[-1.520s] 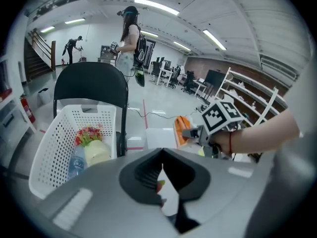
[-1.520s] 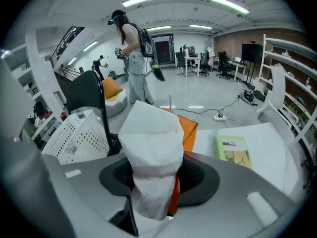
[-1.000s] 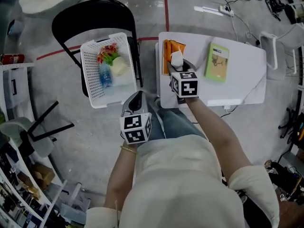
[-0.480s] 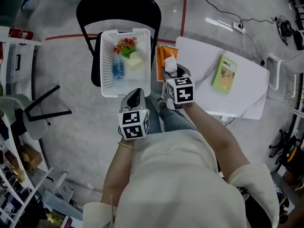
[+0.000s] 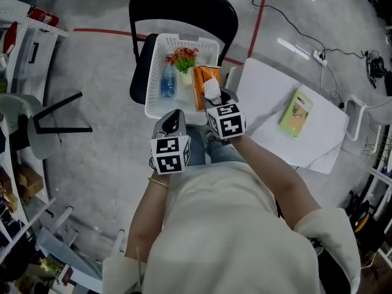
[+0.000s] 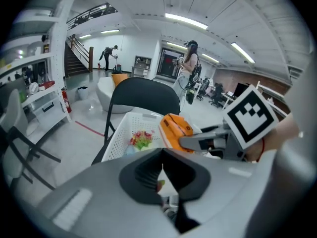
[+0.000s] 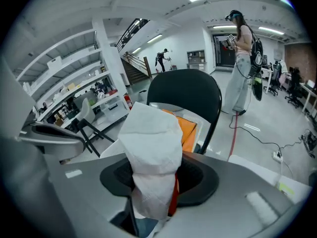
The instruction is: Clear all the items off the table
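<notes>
At the basket [image 5: 157,78], right gripper [image 5: 214,97] clamped on orange packet [image 5: 201,81] and tissue [image 5: 212,89]; left gripper [image 5: 173,120] shut, empty.

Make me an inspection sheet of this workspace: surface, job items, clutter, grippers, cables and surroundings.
Surface: white table, only a green book on it.
Job's things: orange tissue pack held over the white basket; the basket holds flowers and a water bottle.
Clutter: nothing seen.
Grippers: left gripper shut, empty; right gripper shut on the orange tissue pack.
Cables: power strip and cords on the floor beyond the table.
Surroundings: black chair under the basket; shelving at left.
</notes>
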Available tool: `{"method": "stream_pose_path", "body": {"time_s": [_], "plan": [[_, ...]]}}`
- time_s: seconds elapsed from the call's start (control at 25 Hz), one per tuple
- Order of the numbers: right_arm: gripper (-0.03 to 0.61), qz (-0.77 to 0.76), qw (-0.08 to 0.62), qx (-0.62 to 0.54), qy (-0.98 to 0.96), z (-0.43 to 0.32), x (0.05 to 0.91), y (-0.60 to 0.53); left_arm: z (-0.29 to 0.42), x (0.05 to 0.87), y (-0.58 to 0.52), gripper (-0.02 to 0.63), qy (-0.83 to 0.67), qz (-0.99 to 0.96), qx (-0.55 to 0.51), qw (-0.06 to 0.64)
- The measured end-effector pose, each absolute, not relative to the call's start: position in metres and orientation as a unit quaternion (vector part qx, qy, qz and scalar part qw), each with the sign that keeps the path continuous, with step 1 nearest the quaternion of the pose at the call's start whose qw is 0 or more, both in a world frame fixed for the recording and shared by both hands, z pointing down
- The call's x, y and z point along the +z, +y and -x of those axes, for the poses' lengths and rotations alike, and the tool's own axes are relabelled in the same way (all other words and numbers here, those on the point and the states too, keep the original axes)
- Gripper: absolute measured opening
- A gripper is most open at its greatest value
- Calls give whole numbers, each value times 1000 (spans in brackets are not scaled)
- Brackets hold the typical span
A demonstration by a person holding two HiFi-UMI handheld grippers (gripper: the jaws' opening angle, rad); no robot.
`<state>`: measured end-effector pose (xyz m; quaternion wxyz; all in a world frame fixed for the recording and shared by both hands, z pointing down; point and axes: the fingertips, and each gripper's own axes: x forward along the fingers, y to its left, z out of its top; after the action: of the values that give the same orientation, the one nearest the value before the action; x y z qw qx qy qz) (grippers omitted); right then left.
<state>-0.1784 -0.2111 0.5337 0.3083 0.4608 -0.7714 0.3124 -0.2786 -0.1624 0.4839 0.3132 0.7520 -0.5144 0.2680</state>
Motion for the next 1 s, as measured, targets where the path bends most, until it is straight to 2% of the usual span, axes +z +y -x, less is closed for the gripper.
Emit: {"method": "stream_pose_path", "body": {"time_s": [0.8,1.0], "plan": [[190,-338,382,270,-817,250,547,-189,322,477,-169,9,-572,-715,243,320],[264,-336,373,285,-816,252,548,-191,327,476,-168,9,-579,-710,241,321]]}}
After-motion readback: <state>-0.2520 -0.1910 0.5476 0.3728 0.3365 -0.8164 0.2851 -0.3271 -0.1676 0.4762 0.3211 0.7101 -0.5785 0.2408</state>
